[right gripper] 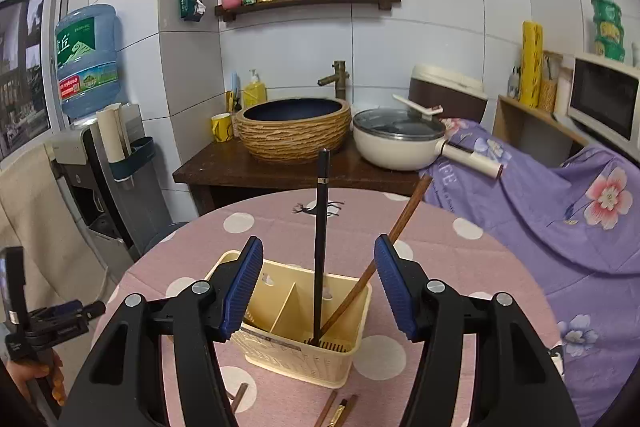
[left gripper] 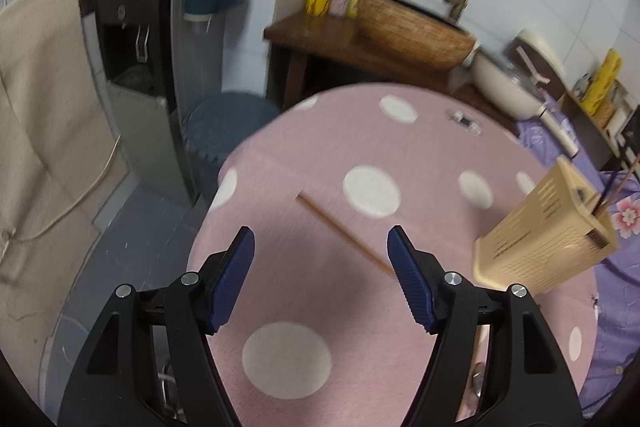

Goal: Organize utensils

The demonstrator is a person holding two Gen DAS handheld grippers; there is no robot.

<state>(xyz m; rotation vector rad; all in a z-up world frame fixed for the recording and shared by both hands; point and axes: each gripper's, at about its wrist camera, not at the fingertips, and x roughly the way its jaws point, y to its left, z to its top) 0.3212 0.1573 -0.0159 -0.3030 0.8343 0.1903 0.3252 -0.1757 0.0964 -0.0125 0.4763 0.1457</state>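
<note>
My left gripper (left gripper: 320,247) is spread apart, nothing between the pads, pointing down at the pink dotted tablecloth (left gripper: 372,315). A wooden chopstick (left gripper: 340,231) lies flat on the cloth just ahead of it, running diagonally from ahead-left toward my right finger (left gripper: 412,287), its near end hidden behind that finger; no contact I can confirm. The cream holder (left gripper: 548,235) sits ahead and to the right of this gripper, well apart from the chopstick, with thin sticks poking out of its top. View is motion-blurred.

My right gripper (right gripper: 319,267) is also spread apart and clamps nothing. Far left of it, low, a hand (right gripper: 38,375) grips the other tool's handle. The holder (right gripper: 304,351) stands directly ahead and below, between my two fingers in view, divider wall inside it. In its right compartment a black chopstick (right gripper: 320,247) stands nearly upright, dead centre between the pads and touching neither. Beside it a brown chopstick (right gripper: 384,251) leans right, passing behind my right finger's tip; contact there I cannot tell. Both tips rest on the slotted floor. Loose chopsticks (right gripper: 338,409) lie on the cloth below the holder, near my gripper base, another end (right gripper: 239,397) to their left.
</note>
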